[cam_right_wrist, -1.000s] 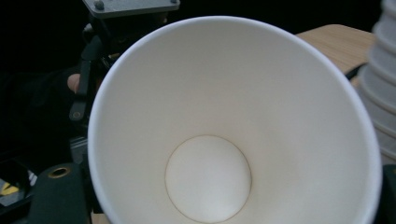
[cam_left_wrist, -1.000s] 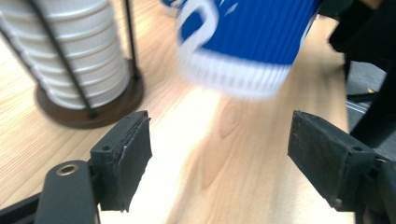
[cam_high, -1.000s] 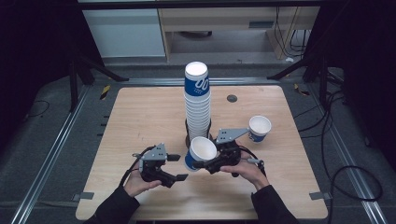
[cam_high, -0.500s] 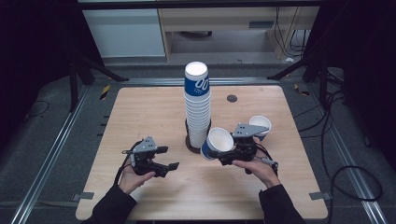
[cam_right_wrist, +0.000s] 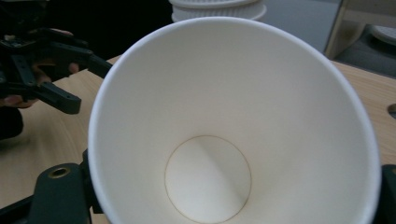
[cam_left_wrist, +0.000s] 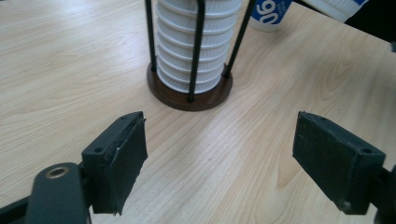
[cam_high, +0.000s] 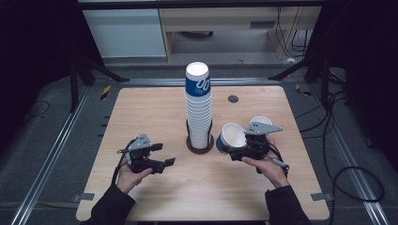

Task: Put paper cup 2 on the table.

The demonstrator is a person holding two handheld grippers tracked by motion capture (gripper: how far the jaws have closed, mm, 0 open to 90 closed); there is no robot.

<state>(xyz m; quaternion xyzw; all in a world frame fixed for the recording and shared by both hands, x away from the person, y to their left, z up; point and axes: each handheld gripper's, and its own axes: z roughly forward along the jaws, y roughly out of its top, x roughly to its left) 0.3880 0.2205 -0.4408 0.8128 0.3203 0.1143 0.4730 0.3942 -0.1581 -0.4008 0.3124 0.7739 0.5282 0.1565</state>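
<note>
A tall stack of white paper cups with a blue-printed top cup stands in a black wire holder on a brown base at the table's middle. My right gripper is shut on a single paper cup, held tilted just right of the stack, its white inside facing the camera. My left gripper is open left of the holder, with nothing between its jaws, which point at the stack's foot. Another cup stands behind my right hand.
The wooden table has a small dark hole at the back right. Black frame legs and cables lie on the floor around it. From the right gripper view, the left gripper shows across the table.
My right gripper has carried the cup rightward, from in front of the stack to its right side. My left gripper drew back to the left and stays open.
</note>
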